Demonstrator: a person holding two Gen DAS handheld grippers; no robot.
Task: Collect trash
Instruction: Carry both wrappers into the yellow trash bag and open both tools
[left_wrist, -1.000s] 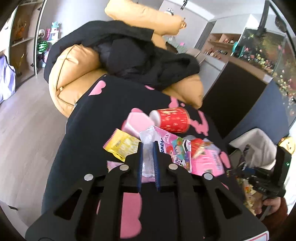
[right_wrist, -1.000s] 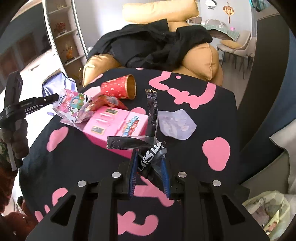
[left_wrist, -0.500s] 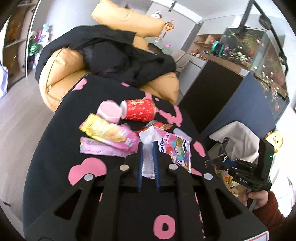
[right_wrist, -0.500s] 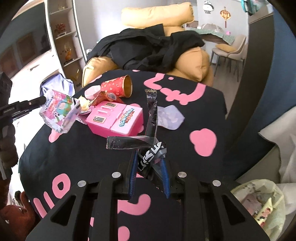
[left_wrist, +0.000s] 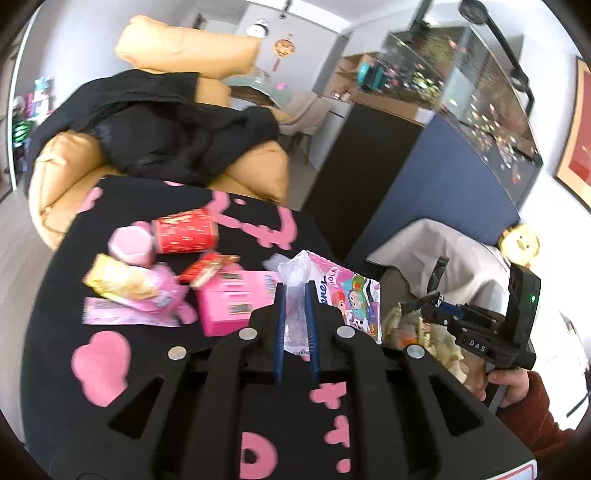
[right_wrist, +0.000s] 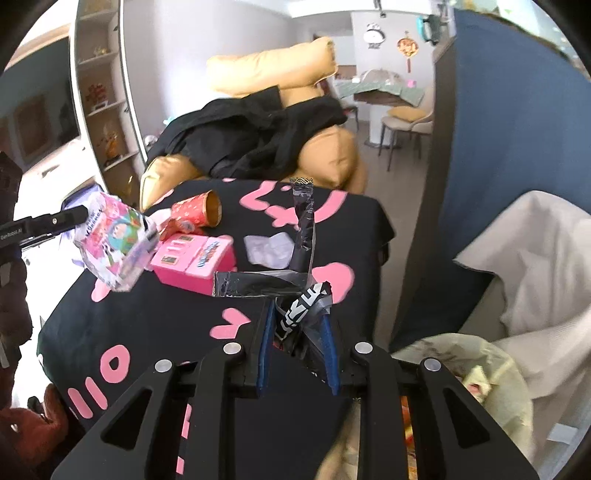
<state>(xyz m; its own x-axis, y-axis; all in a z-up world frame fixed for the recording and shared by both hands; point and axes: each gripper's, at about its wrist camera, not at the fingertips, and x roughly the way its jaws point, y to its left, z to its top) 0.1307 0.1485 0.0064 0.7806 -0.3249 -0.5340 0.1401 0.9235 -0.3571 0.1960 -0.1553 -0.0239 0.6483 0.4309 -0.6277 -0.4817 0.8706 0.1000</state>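
Observation:
My left gripper (left_wrist: 294, 291) is shut on the clear edge of a pink cartoon snack wrapper (left_wrist: 351, 299) and holds it above the table's right side. From the right wrist view the same wrapper (right_wrist: 114, 240) hangs off the left gripper (right_wrist: 79, 214). My right gripper (right_wrist: 299, 314) is shut on a crumpled black foil wrapper (right_wrist: 295, 258) whose strips stick up and left. It hovers beside the table, over a pale trash bag (right_wrist: 480, 369) with litter inside. In the left wrist view the right gripper (left_wrist: 432, 302) sits above that bag (left_wrist: 417, 328).
On the black cloth with pink shapes (left_wrist: 92, 369) lie a red paper cup (left_wrist: 184, 230), a pink box (left_wrist: 229, 299), a yellow wrapper (left_wrist: 118, 280) and clear plastic (right_wrist: 267, 247). A tan armchair (left_wrist: 258, 173) with black clothes stands behind. A blue partition (right_wrist: 498, 129) and a grey cloth (right_wrist: 535, 251) are on the right.
Both grippers have lifted and moved right, off the table's middle toward the trash bag, each still holding its wrapper. The bag now fills more of the right wrist view.

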